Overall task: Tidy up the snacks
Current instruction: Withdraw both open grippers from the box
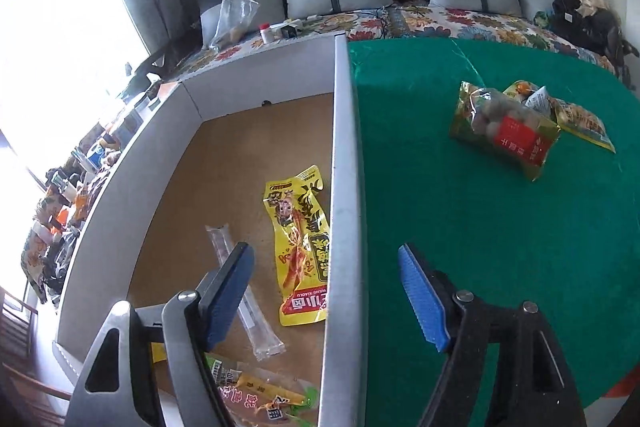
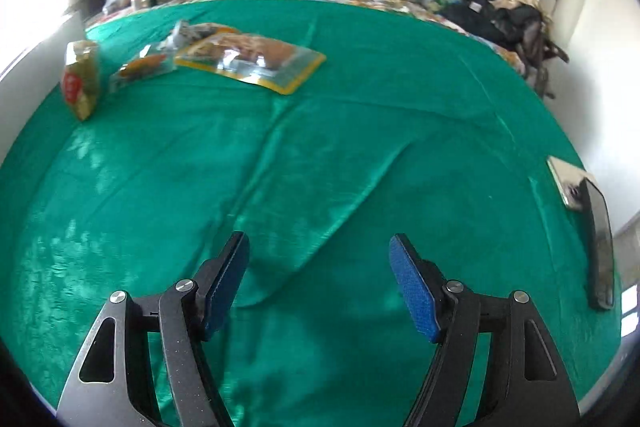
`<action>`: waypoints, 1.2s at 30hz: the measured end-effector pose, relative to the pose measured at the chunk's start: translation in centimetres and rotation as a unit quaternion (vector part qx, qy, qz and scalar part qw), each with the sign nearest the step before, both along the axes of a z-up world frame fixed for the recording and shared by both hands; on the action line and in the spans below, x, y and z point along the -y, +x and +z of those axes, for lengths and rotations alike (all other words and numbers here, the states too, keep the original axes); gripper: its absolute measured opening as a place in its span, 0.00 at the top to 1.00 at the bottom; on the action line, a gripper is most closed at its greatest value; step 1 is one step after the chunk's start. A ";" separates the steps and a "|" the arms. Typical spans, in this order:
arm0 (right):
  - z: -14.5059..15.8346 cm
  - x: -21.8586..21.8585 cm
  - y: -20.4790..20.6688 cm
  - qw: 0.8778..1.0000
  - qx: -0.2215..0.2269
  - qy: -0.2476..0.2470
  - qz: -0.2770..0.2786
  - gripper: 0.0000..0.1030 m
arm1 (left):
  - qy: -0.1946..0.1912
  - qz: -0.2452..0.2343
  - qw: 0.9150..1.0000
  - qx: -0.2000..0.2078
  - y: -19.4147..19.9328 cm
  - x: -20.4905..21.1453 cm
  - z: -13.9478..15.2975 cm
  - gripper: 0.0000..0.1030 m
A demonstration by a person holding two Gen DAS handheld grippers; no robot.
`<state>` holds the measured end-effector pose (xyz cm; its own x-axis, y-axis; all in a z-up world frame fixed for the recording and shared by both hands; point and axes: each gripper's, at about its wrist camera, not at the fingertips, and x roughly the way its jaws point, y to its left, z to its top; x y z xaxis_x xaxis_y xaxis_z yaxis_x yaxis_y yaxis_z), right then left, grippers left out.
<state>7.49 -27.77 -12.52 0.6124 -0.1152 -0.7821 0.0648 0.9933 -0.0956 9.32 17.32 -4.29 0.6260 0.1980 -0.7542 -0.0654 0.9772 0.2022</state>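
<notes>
The left gripper (image 1: 326,291) hangs with jaws wide and empty astride the right wall of a white box (image 1: 342,187); below it on the box floor lie three snacks: an orange-green packet (image 1: 264,399), a clear stick pack (image 1: 248,303) and a yellow pouch (image 1: 300,247). The right gripper (image 2: 320,291), likewise wide and empty, hovers over bare green cloth (image 2: 360,147). Farther off lie roughly four loose packets, led by a green bag (image 2: 80,79) and a yellow-edged pouch (image 2: 256,65).
</notes>
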 end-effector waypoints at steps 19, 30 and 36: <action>-0.1 1.8 0.2 0.998 0.006 0.044 -0.041 0.13 | 0.000 -0.005 0.999 -0.045 0.1 0.3 -1.2 0.28; -0.1 1.8 0.2 0.998 0.007 0.044 -0.041 0.12 | 0.089 0.046 0.992 0.082 -2.5 2.3 2.7 0.19; -0.1 1.8 0.1 0.998 0.007 0.044 -0.041 0.12 | 0.078 -0.013 0.977 0.196 -6.1 7.8 6.3 0.00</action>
